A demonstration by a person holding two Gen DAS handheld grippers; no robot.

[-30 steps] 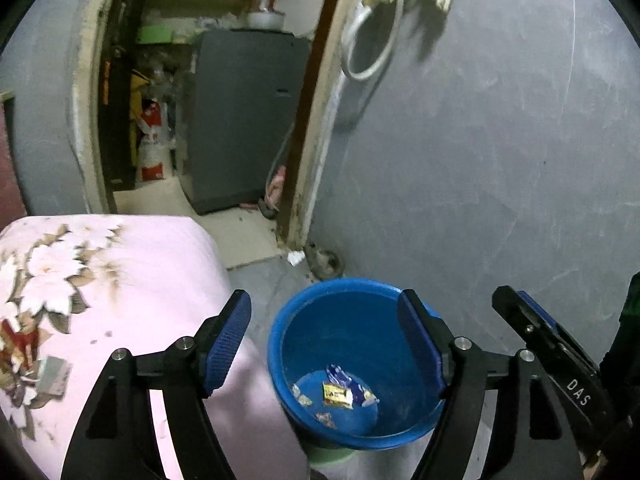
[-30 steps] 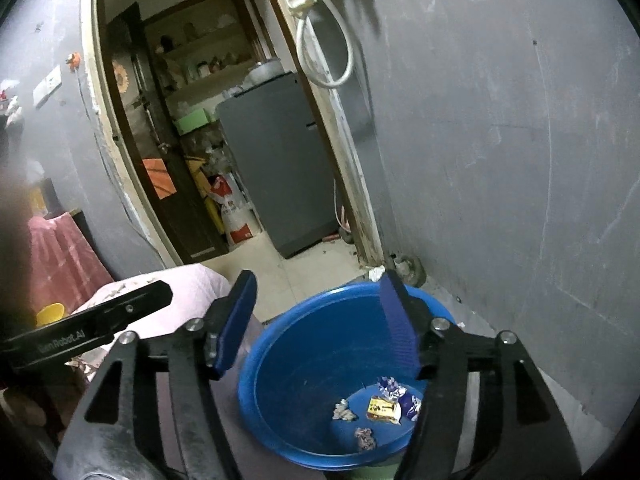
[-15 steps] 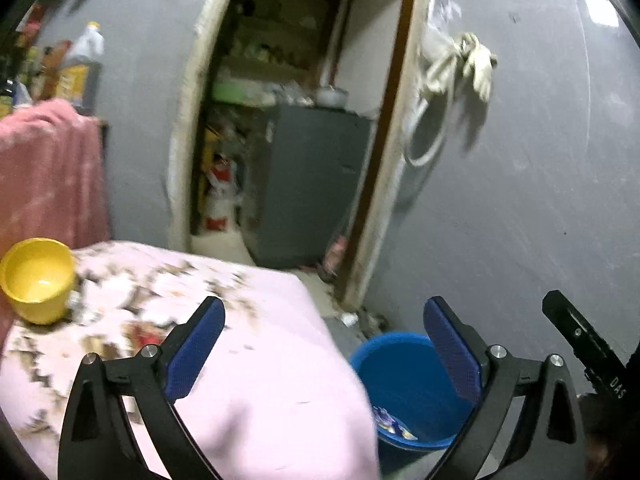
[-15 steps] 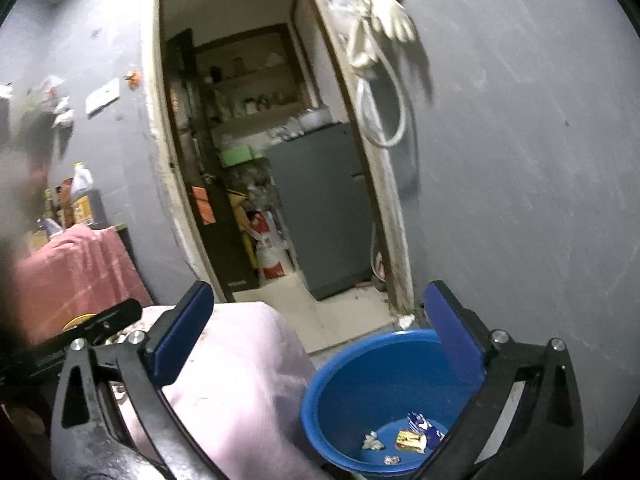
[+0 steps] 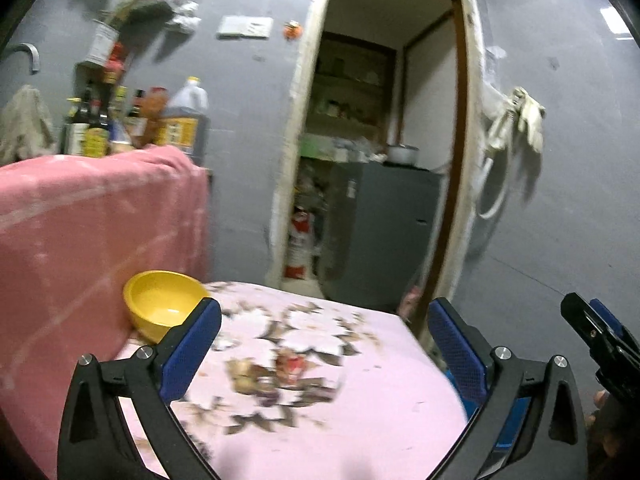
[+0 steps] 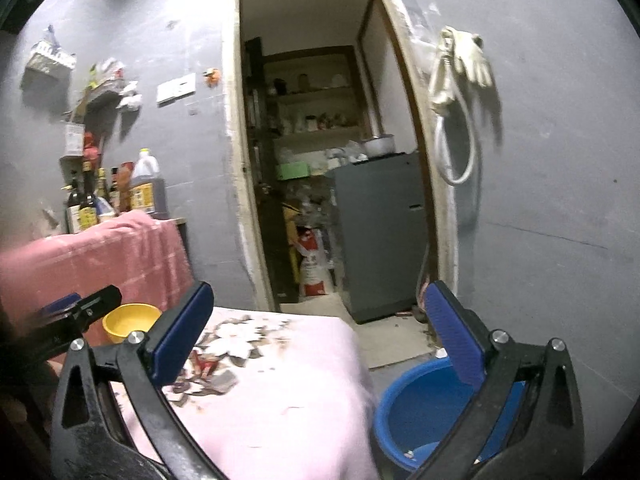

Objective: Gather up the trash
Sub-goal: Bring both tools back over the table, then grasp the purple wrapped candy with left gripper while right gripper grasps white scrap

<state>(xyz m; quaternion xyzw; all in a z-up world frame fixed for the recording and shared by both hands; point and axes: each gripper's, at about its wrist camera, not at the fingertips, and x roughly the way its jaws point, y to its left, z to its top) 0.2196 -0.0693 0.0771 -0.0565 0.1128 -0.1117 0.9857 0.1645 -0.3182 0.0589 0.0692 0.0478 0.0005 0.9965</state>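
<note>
Pink bench scraps lying ahead of both grippers

Left wrist view: the left gripper is hovering with fingers wide and empty; scraps are sitting dead ahead on the bench.

Right wrist view: the right gripper, fingers wide and empty, is facing scraps lying lower left, the blue tub lower right. The left looks nearer.

My right gripper hangs spread wide above the floral tablecloth, blue basin beside it.
</note>
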